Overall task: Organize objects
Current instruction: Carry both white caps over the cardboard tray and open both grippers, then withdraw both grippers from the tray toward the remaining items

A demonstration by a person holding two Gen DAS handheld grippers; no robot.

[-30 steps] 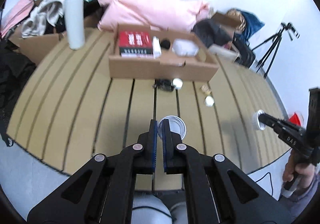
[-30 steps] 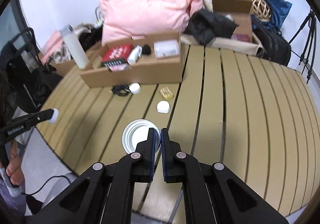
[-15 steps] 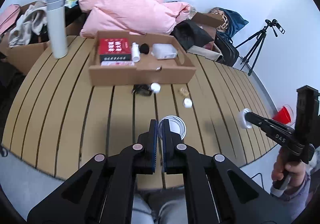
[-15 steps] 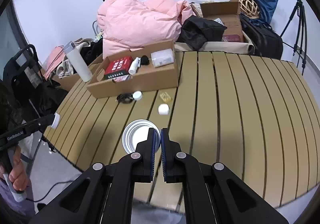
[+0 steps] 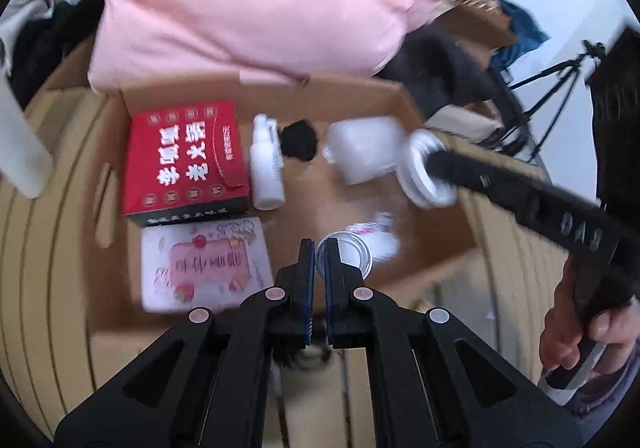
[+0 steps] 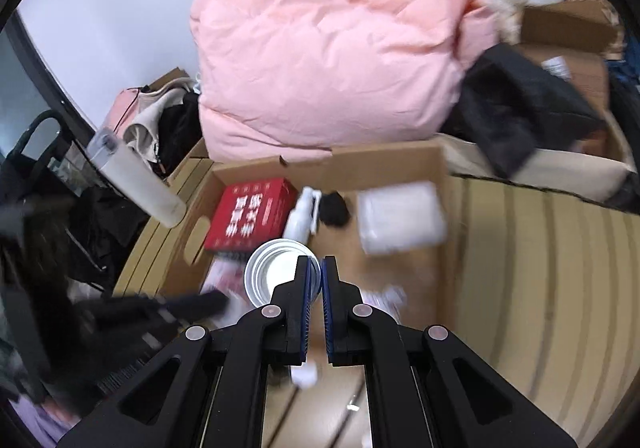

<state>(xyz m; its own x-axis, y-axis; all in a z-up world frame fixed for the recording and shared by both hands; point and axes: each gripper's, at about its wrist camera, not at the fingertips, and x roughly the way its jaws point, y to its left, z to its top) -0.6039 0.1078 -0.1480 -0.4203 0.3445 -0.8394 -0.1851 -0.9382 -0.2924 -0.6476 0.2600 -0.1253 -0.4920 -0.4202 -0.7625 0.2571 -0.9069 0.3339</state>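
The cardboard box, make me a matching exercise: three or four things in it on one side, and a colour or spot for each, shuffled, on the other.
Things:
1. carton
2. spray bottle
3. pouch
4. card

Descriptions:
A. black, between the spray bottle and the clear tub
B. red with white characters, at the left end of the box
C. pink and white, flat on the box floor in front of the carton
D. white, lying beside the carton's right edge

Pairs: 1-B, 2-D, 3-A, 4-C
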